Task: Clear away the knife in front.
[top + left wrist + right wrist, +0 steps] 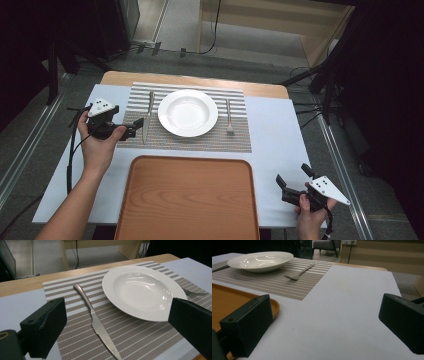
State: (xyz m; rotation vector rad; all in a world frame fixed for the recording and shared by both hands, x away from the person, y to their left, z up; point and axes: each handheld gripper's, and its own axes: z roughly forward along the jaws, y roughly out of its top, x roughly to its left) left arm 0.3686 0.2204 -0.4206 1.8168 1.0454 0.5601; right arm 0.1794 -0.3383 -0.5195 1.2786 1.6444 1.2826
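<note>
Knife (96,322) on striped placemat (140,336) beside plate (142,291); left gripper (134,128) near, both grippers' fingers open.

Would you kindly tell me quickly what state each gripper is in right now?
Left gripper: open, holding nothing, poised by the knife on the placemat.
Right gripper: open, holding nothing, above the table.
</note>
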